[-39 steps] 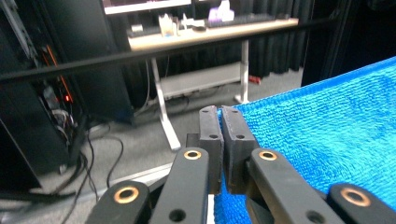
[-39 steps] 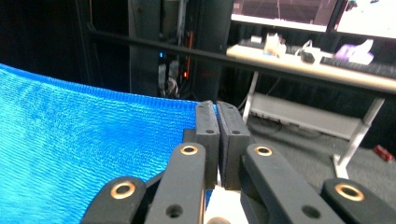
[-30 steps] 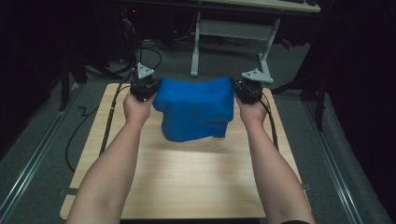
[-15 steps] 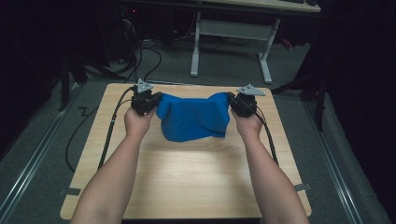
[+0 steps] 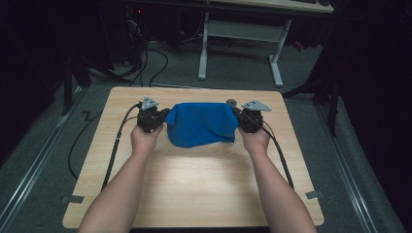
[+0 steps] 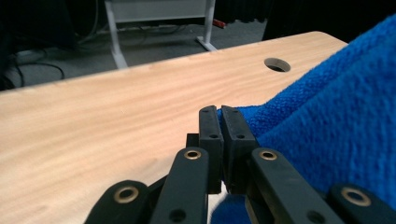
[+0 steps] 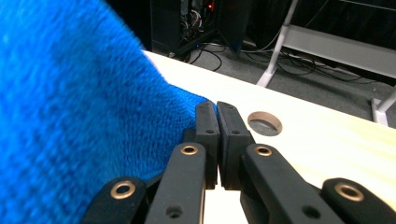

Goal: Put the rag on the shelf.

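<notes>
Blue towel (image 5: 201, 124) up at the far half of the wooden table (image 5: 194, 189), stretched between two grippers, one at each top corner. Left gripper (image 5: 163, 116) has its jaws pressed together on the towel's left corner; in the left gripper view the black pads (image 6: 219, 135) meet with a sliver of blue pile (image 6: 327, 126) pinched between them. Right gripper (image 5: 239, 118) does the same on the right corner, jaws closed tight on the fabric, the towel (image 7: 70, 107) spilling away to the left of its own view. The top edge runs nearly straight between the two grips, just short of the table's far edge. The lower edge curves and sags toward the near side, its right end appearing to rest on the wood.

Room to move: the whole near half of the tabletop is bare wood, crossed by the two forearms. Narrow strips of table remain outside each gripper, left and right. Beyond the far edge, grey carpet and a white desk frame (image 5: 240, 43).

The count: one towel, two grippers, two hands, a left hand (image 5: 145, 138) and a right hand (image 5: 255, 140), two cables trailing back along the forearms, and one round hole (image 5: 231, 102) in the tabletop just behind the towel's right corner, clear in both gripper views (image 6: 277, 65) (image 7: 265, 123).
</notes>
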Action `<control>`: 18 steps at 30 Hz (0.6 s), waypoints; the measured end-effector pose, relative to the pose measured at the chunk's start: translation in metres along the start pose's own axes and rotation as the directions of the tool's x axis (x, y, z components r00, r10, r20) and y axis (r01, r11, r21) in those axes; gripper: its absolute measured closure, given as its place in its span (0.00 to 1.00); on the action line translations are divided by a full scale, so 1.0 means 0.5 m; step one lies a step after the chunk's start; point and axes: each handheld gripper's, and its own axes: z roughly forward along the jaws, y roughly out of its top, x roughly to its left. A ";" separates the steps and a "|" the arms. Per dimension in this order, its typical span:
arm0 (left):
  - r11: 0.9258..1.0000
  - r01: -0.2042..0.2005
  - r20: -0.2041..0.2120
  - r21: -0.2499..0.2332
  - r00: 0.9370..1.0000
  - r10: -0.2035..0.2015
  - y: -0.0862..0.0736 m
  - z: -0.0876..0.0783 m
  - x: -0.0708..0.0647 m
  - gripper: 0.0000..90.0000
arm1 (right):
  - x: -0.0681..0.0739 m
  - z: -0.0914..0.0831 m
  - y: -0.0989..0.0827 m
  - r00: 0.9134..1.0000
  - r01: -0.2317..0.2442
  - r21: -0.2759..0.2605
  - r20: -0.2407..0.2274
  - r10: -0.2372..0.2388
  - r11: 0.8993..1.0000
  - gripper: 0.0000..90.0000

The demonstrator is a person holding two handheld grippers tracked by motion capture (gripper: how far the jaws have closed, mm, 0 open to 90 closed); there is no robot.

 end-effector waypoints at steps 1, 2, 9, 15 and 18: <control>1.000 0.001 0.005 0.000 1.000 -0.001 -0.004 0.001 0.000 0.98 | 0.003 0.001 -0.004 1.000 -0.004 0.006 -0.002 0.004 1.000 0.99; 1.000 0.002 0.010 0.001 1.000 -0.002 -0.007 0.003 -0.001 0.98 | 0.005 0.003 -0.008 1.000 -0.001 0.013 -0.003 0.001 1.000 0.99; 1.000 0.001 0.037 0.022 0.999 -0.002 -0.020 0.013 -0.008 0.98 | 0.013 0.012 -0.028 1.000 -0.008 0.036 -0.020 0.009 0.999 0.99; 0.999 0.016 0.058 0.046 0.998 -0.018 -0.034 0.025 -0.013 0.98 | 0.025 0.016 -0.034 1.000 -0.006 0.044 -0.027 0.008 0.999 0.99; 0.998 0.011 0.055 0.059 0.998 -0.014 -0.039 0.030 -0.015 0.98 | 0.029 0.019 -0.040 0.999 -0.004 0.046 -0.033 0.005 0.999 0.99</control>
